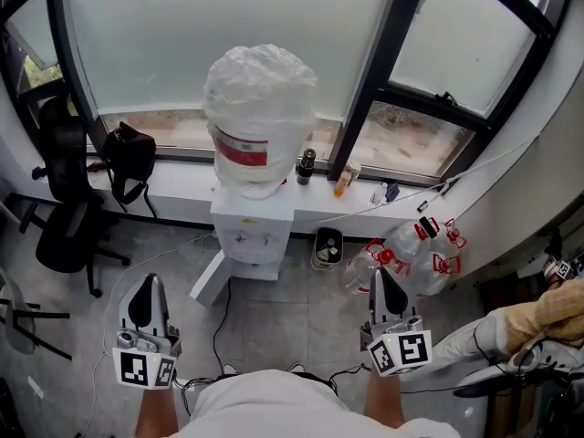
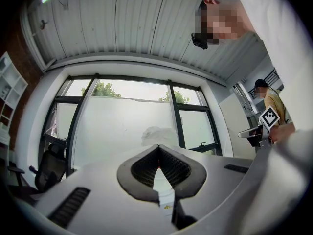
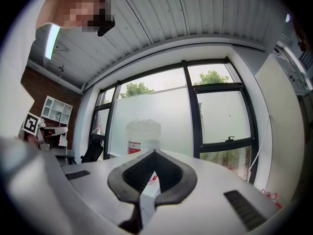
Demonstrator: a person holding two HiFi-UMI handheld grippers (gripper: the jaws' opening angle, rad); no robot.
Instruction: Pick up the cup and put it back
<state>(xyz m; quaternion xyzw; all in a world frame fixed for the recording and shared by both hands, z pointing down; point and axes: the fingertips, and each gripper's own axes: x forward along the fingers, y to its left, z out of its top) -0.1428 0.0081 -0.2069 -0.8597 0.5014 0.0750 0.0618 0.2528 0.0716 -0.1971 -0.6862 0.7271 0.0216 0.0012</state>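
I cannot pick out the cup for certain. A small dark container (image 1: 306,166) stands on the windowsill (image 1: 182,182), just right of the water dispenser (image 1: 252,231) with its wrapped bottle (image 1: 258,117). My left gripper (image 1: 149,286) and right gripper (image 1: 380,279) hang well short of the dispenser, both with jaws together and empty.

Dispenser: white water dispenser (image 1: 253,226), centre frame, against the window sill (image 1: 182,185).
Top: plastic-wrapped jug (image 1: 259,108) with a red band, upright on the dispenser.
Left: black bag (image 1: 128,153) on the sill; black office chair (image 1: 64,208) beside it.
Right: small bin (image 1: 328,247) on the floor; clear jugs (image 1: 411,254) with red handles nearby.
Sill items: dark bottle (image 1: 306,166), orange bottle (image 1: 342,182).
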